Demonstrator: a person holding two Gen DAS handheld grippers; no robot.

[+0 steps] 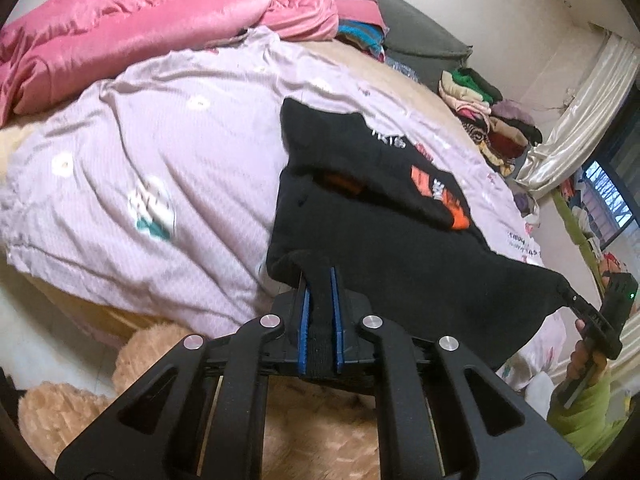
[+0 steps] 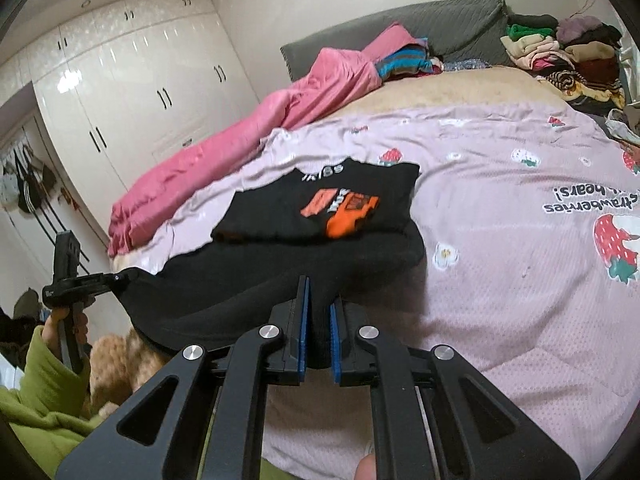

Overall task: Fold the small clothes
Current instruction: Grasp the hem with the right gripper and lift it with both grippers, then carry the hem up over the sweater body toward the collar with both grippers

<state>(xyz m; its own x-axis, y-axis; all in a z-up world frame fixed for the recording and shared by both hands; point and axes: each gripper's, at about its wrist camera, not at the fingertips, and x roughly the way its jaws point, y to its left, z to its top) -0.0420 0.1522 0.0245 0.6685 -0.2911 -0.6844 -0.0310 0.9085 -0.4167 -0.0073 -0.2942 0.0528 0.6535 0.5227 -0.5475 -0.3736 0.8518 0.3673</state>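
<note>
Nearest item: we are noting the left gripper [image 1: 320, 280], a black linkage claw with blue pads, its jaws clamping a bunched corner of the small black garment with an orange print [image 1: 384, 216]

Second item: we are noting the right gripper [image 2: 318, 292], same build, its jaws pinching the garment's other near corner; in the left wrist view we are seeing it at the far right edge [image 1: 570, 300], cloth stretching between the two

Garment, position: we are finding its near hem raised off the bed and spanning from claw to claw, while its far part, printed side up, is lying on the lilac bedsheet patterned with strawberries and flowers [image 2: 500, 280]

Surroundings: we are listing a crumpled pink satin quilt [image 1: 120, 32] along the far side of the bed, a heap of mixed clothes [image 2: 560, 48] by the grey headboard [image 2: 440, 28], a tan plush toy [image 1: 160, 368] below the bed edge, white wardrobe doors [image 2: 140, 80], and a green sleeve [image 2: 36, 400] on the person's arm

Step in hand, as we are judging it: the lengthwise fold, with the near hem being carried toward the far end

Next move, as we are judging it: both claws travelling forward together, keeping the hem taut and level, laying it squarely on the far edge before letting go
</note>
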